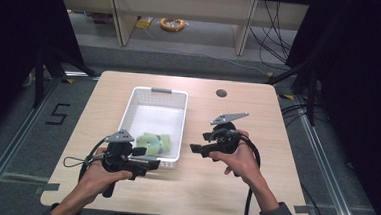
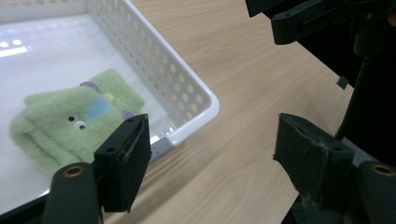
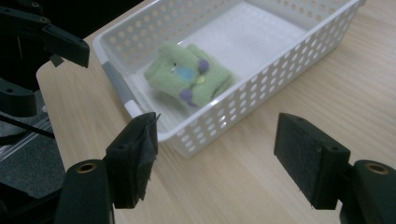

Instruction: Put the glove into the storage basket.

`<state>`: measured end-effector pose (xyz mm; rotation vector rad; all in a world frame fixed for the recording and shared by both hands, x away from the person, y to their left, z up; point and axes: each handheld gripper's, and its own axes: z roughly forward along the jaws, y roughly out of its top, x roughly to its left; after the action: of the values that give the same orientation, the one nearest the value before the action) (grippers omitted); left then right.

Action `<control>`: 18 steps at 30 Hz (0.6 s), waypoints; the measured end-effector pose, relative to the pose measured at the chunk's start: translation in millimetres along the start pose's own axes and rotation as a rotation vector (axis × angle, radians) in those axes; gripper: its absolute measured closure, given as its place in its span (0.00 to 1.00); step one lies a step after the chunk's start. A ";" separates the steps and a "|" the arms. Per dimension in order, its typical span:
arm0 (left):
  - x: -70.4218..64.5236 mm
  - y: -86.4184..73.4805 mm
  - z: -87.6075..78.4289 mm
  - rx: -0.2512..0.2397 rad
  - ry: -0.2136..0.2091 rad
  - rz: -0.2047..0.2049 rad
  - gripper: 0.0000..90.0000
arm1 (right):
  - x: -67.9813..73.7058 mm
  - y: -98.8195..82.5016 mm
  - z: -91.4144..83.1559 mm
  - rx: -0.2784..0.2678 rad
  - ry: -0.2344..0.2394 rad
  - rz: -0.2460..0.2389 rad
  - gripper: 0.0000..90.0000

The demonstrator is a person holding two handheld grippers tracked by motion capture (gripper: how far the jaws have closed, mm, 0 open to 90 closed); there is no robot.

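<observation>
Now both grippers hang released and empty, the left gripper at the near rim of the perforated white plastic basket, the right gripper just beside it over the wood-grain worktop. The folded fuzzy green sock lies inside; a careless jaw could snag that rim and drag the light basket.

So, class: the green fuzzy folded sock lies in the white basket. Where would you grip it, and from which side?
Come from straight above: the basket walls block a sideways approach. Pinch across the narrow width of the sock bundle, near its middle, where the folded layers stack thickest and soft pile should give the pads purchase.
</observation>
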<state>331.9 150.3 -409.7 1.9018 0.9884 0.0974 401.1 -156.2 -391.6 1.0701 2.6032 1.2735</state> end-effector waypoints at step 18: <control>-20.5 -30.0 21.1 -0.010 -0.036 0.069 0.18 | -1.3 -48.7 -17.2 -0.058 -0.009 0.035 0.27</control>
<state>309.9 128.1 -437.7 1.9224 0.8970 0.1083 369.0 -189.1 -415.3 1.1137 2.5356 1.3396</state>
